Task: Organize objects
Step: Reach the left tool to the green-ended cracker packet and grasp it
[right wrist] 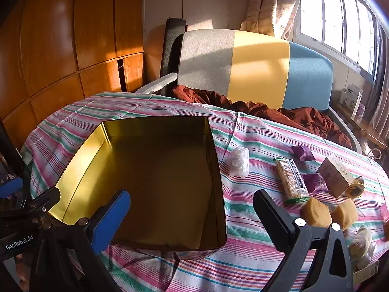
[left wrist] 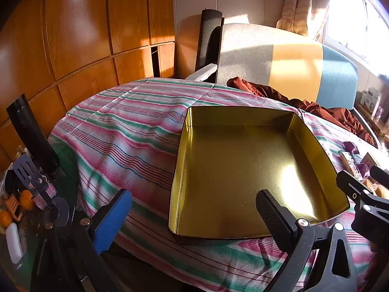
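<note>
**Empty tin waiting, both tools spread and holding nothing**

The gold tin (right wrist: 155,182) sits open and empty on the striped cloth (right wrist: 243,262) of the tabletop, and the things to sort lie to its right: a crumpled clear wrapper (right wrist: 239,161) just beside the tin wall, a long snack bar (right wrist: 290,181), purple wrappers (right wrist: 313,182), a small cardboard box (right wrist: 334,175) and two tan lumps (right wrist: 316,213) nearest the right tool (right wrist: 192,219). Its jaws stand spread wide with nothing between them, hanging over the tin's near right corner. The left tool (left wrist: 194,219) is likewise spread and empty above the tin's near edge.

As I judge it, the first pick has not begun. The right tool is the natural one for it. It would do well to swing right, settle low over one tan lump, and straddle it squarely before closing, since the lumps look soft and could squash or roll. The cloth is loose, so keeping the fingers off it should avoid dragging a fold and nudging neighbours.

The right wrist view lays out nearly the whole scatter of items. The left wrist view catches only a few of them, at its right edge. It alone shows the cluttered side table (left wrist: 29,194) to the left.
</note>
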Action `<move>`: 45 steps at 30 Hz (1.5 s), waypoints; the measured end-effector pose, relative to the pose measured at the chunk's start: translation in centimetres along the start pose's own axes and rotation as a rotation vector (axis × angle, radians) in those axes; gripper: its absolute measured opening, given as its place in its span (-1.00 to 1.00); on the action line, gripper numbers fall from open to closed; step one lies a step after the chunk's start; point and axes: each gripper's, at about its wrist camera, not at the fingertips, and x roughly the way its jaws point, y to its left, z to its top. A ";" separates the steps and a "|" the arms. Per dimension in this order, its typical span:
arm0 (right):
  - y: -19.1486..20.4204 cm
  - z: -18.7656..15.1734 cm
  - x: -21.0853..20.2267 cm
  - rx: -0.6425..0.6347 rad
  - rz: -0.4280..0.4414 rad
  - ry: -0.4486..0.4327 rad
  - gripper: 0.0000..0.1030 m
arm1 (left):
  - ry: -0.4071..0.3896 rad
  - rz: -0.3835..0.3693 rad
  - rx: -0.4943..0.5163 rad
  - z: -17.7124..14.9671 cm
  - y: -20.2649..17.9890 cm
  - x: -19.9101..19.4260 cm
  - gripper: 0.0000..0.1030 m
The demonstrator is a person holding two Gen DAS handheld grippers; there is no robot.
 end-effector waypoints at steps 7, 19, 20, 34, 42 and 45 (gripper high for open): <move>-0.4 -0.2 0.2 0.010 0.001 0.009 1.00 | 0.004 -0.005 0.019 -0.2 -0.5 0.1 0.99; -2.3 -0.5 0.0 0.038 -0.028 0.016 1.00 | 0.008 -0.038 0.079 -0.5 -1.7 0.2 0.99; -2.5 -0.5 -0.1 0.040 -0.033 0.017 1.00 | 0.009 -0.041 0.086 -0.5 -1.9 0.2 0.99; -8.5 -0.7 -1.4 0.122 -0.117 0.020 1.00 | 0.038 -0.260 0.242 -1.3 -5.7 -0.1 0.99; -17.1 -1.3 -5.4 0.240 -0.200 0.036 1.00 | 0.086 -0.407 0.394 -1.6 -11.4 -0.2 0.99; -21.3 -1.9 -7.9 0.306 -0.267 0.033 1.00 | 0.125 -0.494 0.426 -1.8 -13.5 -0.3 0.99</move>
